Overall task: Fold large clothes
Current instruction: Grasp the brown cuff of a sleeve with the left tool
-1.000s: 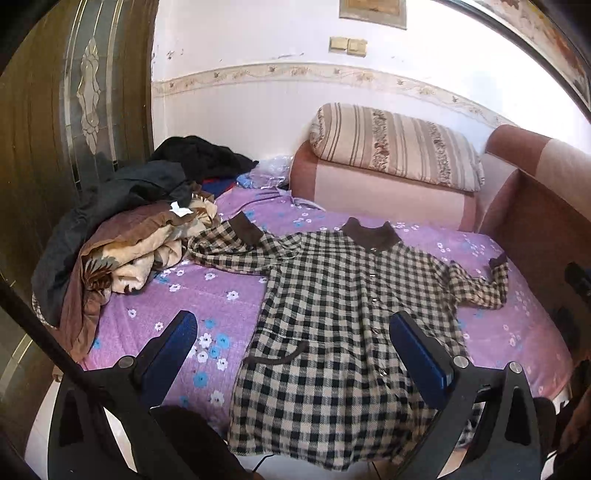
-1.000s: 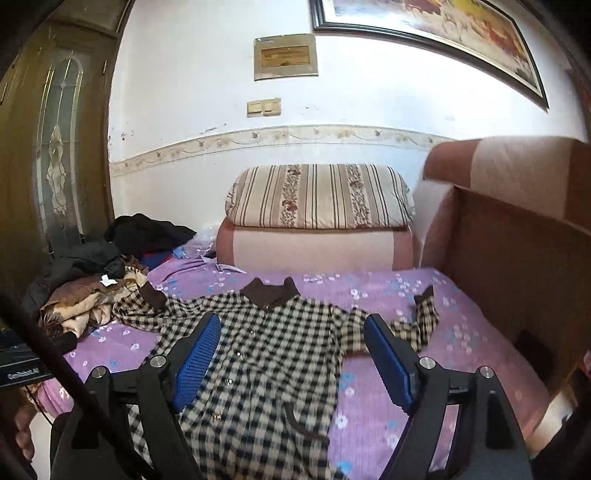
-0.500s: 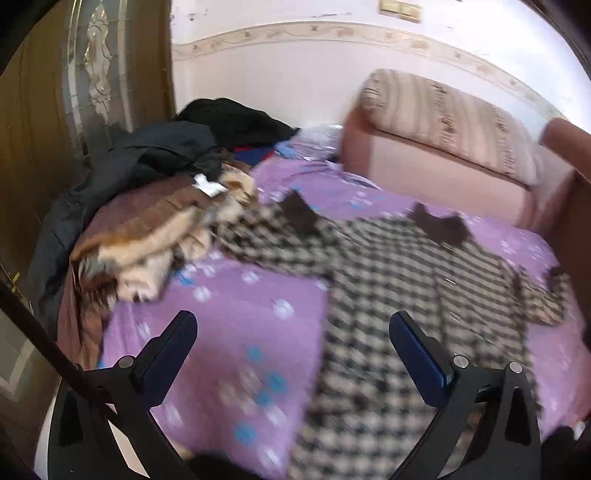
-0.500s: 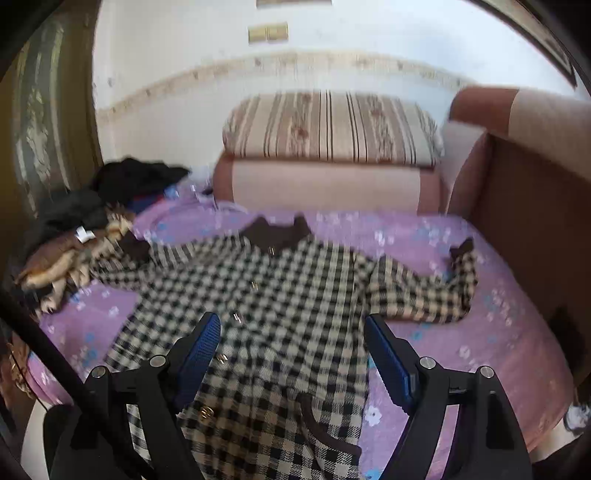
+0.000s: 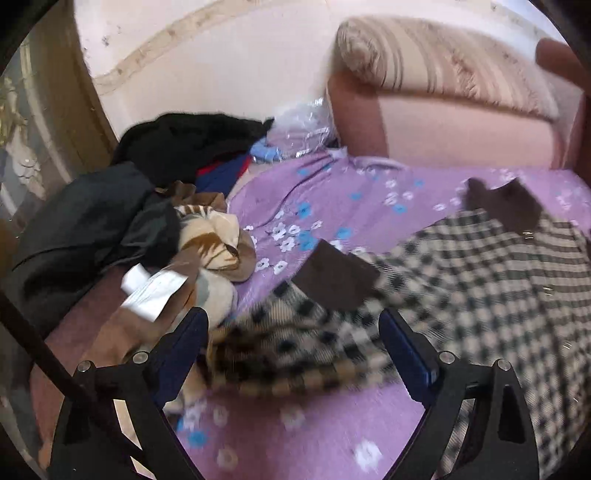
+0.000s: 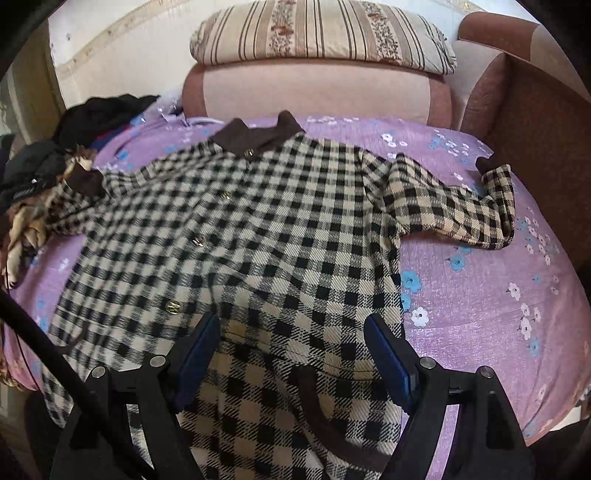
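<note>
The left wrist view is smeared by motion blur, so the near sleeve (image 5: 295, 343) of the checked coat (image 6: 258, 236) shows only as a soft patch of beige and black squares ending in a brown cuff (image 5: 332, 280). The coat's hem runs off the bottom edge of the right wrist view, partly behind the right tool (image 6: 291, 354). A white tag (image 5: 153, 290) lies on the pile of clothes (image 5: 110, 229) beside that sleeve; any print on it is too blurred to read.

The coat lies flat, front up, on the bed (image 6: 498, 306), which has a purple cover with small flowers. Its brown collar (image 6: 255, 134) points toward the striped pillow (image 6: 321, 33) at the head of the bed, gold buttons (image 6: 173, 306) run down the front, and a brown belt (image 6: 317, 406) curls near the hem. The far sleeve (image 6: 450, 206) stretches away from the collar, bent up at its cuff.

The left tool (image 5: 293, 350) has its blue pads spread wide, above the blurred sleeve, gripping nothing. The right tool is also wide apart, above the coat's lower front, holding nothing.
</note>
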The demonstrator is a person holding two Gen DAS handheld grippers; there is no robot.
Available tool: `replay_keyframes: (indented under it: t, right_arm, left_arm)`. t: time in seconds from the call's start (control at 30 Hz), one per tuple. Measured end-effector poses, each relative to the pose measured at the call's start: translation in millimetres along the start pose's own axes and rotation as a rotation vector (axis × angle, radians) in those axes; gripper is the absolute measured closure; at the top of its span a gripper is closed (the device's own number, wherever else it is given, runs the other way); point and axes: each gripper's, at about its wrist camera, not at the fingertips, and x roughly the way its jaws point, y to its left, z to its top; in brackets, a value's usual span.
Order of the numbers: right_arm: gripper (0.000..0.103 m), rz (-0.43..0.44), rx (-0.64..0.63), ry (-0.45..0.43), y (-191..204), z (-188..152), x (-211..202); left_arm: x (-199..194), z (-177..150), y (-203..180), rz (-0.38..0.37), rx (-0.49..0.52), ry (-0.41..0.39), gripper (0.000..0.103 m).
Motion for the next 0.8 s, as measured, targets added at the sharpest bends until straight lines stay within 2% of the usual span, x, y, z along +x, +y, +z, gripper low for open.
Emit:
replay_keyframes:
  t: [0.13,0.2,0.27,0.3,0.33,0.43,0.53,0.6,0.7,0.8]
  right_arm:
    - [0.019,-0.028,0.012,0.046,-3,-1,19]
    - [0.019,-0.034,0.02,0.072,-3,-2,29]
    - [0.019,-0.032,0.027,0.095,0,-2,38]
    - [0.019,-0.031,0.029,0.103,1,-2,41]
    - [0.019,-0.031,0.03,0.106,3,-2,43]
    - [0.019,-0.036,0.018,0.1,6,-1,44]
    - [0.019,-0.034,0.015,0.092,5,-1,42]
    - [0.019,-0.026,0.029,0.089,2,-1,40]
    - [0.019,-0.009,0.047,0.081,-3,-3,35]
    - [0.019,0.012,0.061,0.061,-8,-7,25]
  left_arm:
    - [39,9,-1,-0.042,0.004,0.038,0.011]
    - [53,8,-7,-0.067,0.018,0.057,0.03]
    - [67,7,-10,-0.096,0.012,0.124,0.092]
    - [73,6,-9,-0.093,-0.005,0.161,0.092]
    - [74,6,-6,-0.083,-0.022,0.16,0.092]
    - [59,8,20,-0.055,-0.154,0.105,0.092]
    - [31,11,79,-0.034,-0.413,0.035,0.092]
    - [8,6,124,0.036,-0.587,-0.007,0.092]
    - [-21,-5,158,0.149,-0.68,-0.043,0.093]
    - [-46,-16,174,0.194,-0.736,-0.059,0.093]
